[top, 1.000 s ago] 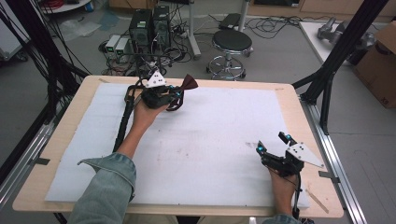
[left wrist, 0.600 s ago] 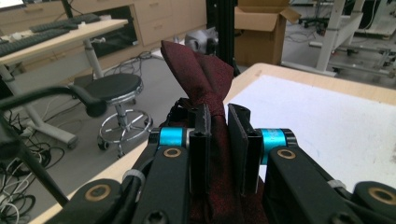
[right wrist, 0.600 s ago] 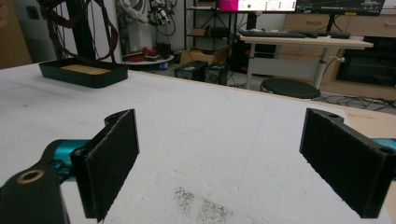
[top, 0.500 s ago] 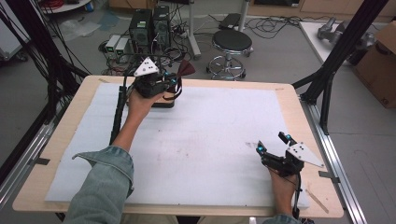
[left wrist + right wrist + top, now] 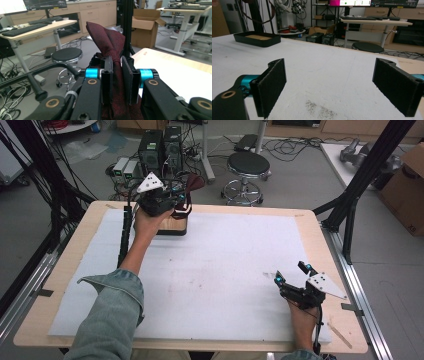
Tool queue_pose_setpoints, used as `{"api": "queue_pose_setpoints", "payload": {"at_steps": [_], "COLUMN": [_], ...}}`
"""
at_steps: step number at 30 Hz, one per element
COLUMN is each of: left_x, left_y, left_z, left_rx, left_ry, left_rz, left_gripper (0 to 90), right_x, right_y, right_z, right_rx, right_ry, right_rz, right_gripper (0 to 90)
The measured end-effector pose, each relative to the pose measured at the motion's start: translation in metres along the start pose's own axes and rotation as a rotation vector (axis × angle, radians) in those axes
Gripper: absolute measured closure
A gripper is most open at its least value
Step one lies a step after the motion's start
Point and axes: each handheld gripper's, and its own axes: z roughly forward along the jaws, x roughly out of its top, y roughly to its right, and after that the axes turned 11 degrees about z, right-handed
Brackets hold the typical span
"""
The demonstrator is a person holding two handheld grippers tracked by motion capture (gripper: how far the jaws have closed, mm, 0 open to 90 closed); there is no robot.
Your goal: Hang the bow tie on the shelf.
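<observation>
Lifting dark red cloth [image 5: 112, 45] above the tray [image 5: 172, 226] at the far left corner of the surface [image 5: 240, 270] | left claw [image 5: 117, 75] clamped on cloth, keep squeezing, raise slow so nothing snags | right claw [image 5: 337, 87] wide apart, parked near right edge

This looks like a robotics or recording lab sharing space with an office. A black metal frame [image 5: 360, 185] stands around the wooden table [image 5: 320, 235], with bundles of cables [image 5: 30, 175] down its left side. Computer towers [image 5: 160, 147] sit on the grey floor beside a round stool [image 5: 248, 167]. Beyond are desks with keyboards [image 5: 22, 28], monitors [image 5: 359, 2], wooden cabinets [image 5: 95, 12] and cardboard boxes [image 5: 146, 23]; the shelved gear is too blurred to name.
</observation>
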Motion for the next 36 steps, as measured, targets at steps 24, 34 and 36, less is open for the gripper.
{"api": "queue_pose_setpoints", "payload": {"at_steps": [24,34,36], "left_x": [-0.006,-0.007,-0.009], "left_y": [-0.019,-0.014,-0.015], "left_z": [0.004,0.014,0.016], "left_rx": [0.074,0.021,0.015], "left_ry": [-0.013,0.016,0.024], "left_rz": [-0.067,-0.065,-0.085], "left_gripper": [78.6,78.4,78.4], "right_x": [0.0,0.0,0.0], "right_y": [0.0,0.0,0.0], "right_z": [0.001,0.001,0.001], "right_rx": [0.009,0.011,0.013], "right_ry": [-0.003,-0.008,-0.008], "right_rz": [0.002,0.006,0.008], "right_gripper": [10.8,10.8,10.8]}}
